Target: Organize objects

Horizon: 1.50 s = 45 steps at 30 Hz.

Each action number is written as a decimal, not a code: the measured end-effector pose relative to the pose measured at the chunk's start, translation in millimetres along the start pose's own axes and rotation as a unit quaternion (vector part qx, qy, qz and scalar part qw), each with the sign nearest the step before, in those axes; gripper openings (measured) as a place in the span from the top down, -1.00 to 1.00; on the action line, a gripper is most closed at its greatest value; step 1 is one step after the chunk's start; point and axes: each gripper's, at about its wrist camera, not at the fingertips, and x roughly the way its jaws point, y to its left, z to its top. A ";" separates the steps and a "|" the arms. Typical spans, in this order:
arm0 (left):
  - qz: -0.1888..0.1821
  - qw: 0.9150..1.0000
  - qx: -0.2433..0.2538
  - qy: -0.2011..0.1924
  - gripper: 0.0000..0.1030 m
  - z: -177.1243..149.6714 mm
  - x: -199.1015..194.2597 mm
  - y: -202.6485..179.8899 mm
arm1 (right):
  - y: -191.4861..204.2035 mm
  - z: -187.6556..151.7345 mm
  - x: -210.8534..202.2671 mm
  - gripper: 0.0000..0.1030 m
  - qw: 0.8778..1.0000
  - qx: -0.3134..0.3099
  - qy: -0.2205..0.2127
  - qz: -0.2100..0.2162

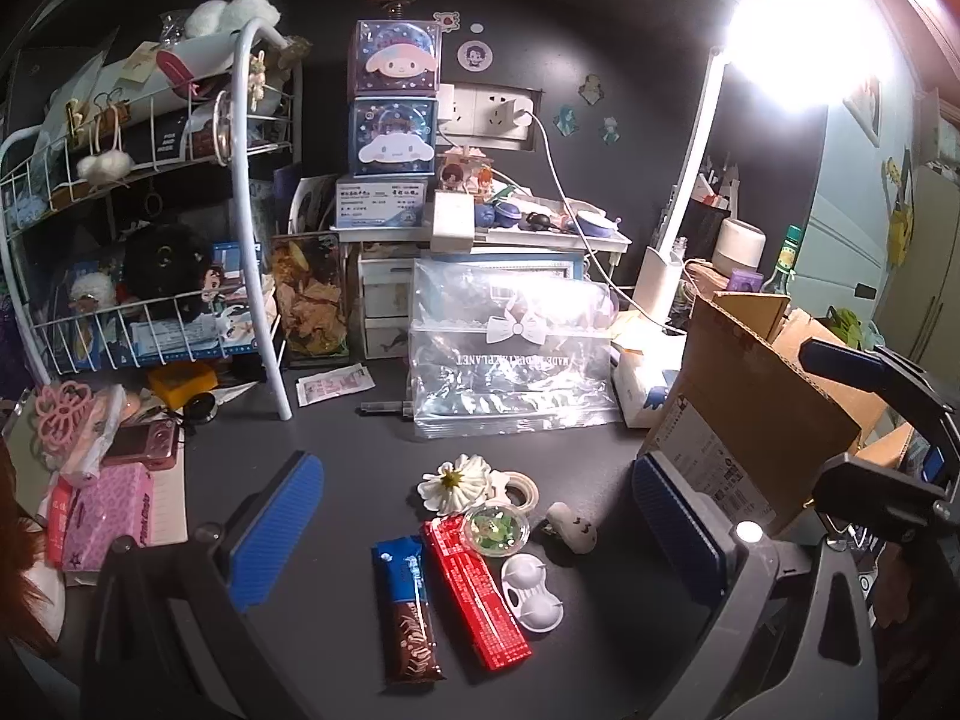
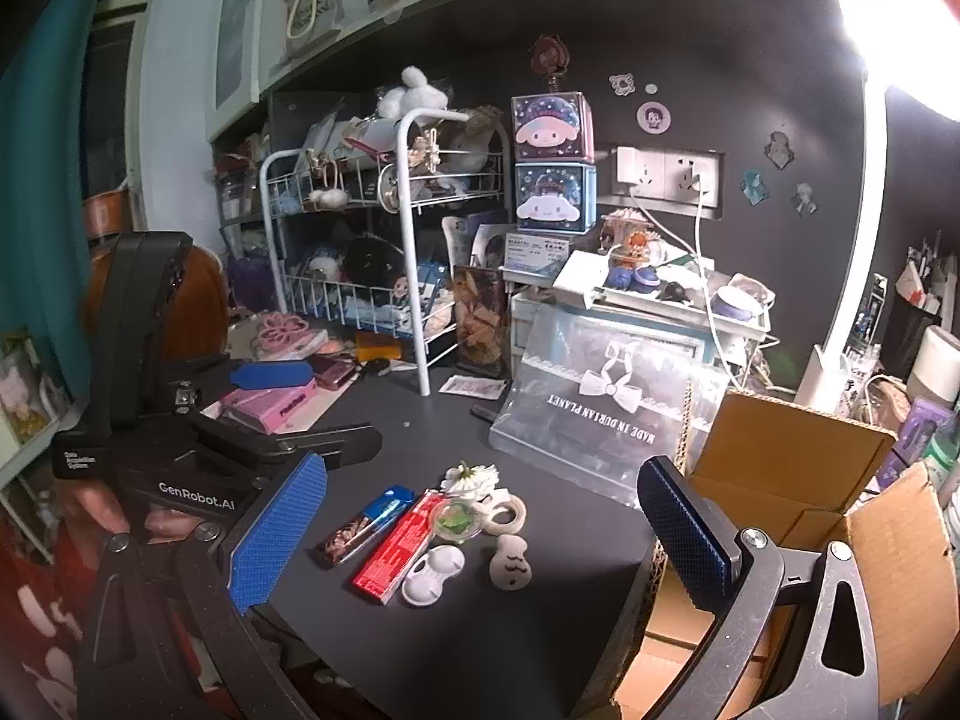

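Note:
A cluster of small items lies on the dark desk: a blue-and-brown snack bar (image 1: 407,612) (image 2: 363,524), a red packet (image 1: 475,591) (image 2: 396,549), a white contact lens case (image 1: 531,593) (image 2: 433,573), a green-filled clear cup (image 1: 497,529) (image 2: 457,521), a white flower (image 1: 453,480) (image 2: 471,476), a tape ring (image 1: 521,489) (image 2: 503,512) and a small white figure (image 1: 573,527) (image 2: 510,561). My left gripper (image 1: 474,534) is open above the cluster, empty. My right gripper (image 2: 480,540) is open, empty, beside an open cardboard box (image 2: 792,480) (image 1: 756,420).
A white wire rack (image 1: 258,228) of toys stands at the back left. A clear bag (image 1: 510,354), stacked character boxes (image 1: 393,114), a white lamp (image 1: 678,228) and a pink tissue pack (image 1: 108,516) crowd the desk. The left gripper's body (image 2: 198,456) shows in the right view.

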 end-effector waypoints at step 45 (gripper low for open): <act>0.016 1.000 -0.005 0.000 -0.99 -1.7 -6.6 12.5 | 3.8 -2.8 -4.1 -1.00 1.000 -0.011 0.009 0.003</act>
